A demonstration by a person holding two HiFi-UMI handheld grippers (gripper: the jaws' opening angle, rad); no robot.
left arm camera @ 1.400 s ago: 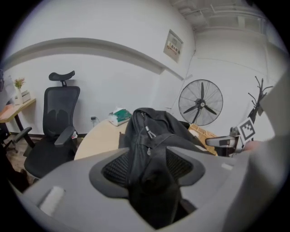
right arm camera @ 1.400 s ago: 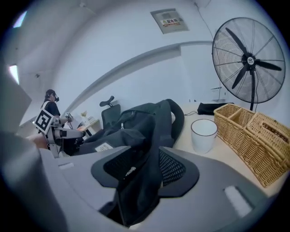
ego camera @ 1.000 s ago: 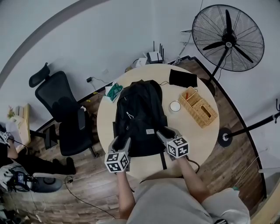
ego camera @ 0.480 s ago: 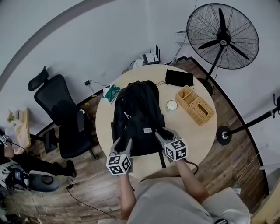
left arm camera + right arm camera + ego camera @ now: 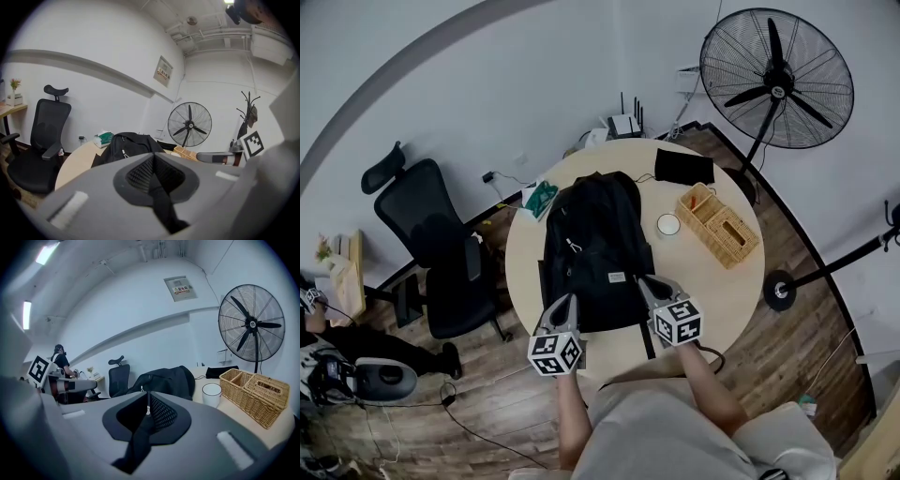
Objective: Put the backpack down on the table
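The black backpack (image 5: 595,239) lies flat on the round table (image 5: 712,291), its lower end toward me. My left gripper (image 5: 565,305) is at the pack's lower left corner, shut on a black strap (image 5: 161,206) that runs out between its pads. My right gripper (image 5: 649,286) is at the lower right corner; its jaws are closing and a second black strap (image 5: 138,437) is pinched between them. Beyond the jaws, the backpack (image 5: 129,143) fills the middle of the left gripper view, and the backpack (image 5: 164,378) also shows in the right gripper view.
A wicker basket (image 5: 720,225), a white cup (image 5: 668,225) and a black pouch (image 5: 684,167) sit on the table's right side, a green-and-white pack (image 5: 542,197) at its far left. An office chair (image 5: 431,244) stands left of the table, a pedestal fan (image 5: 778,80) behind it.
Both grippers' jaws, wide apart a second ago, have come together on the backpack's straps. The hands rose slightly at the pack's lower end.
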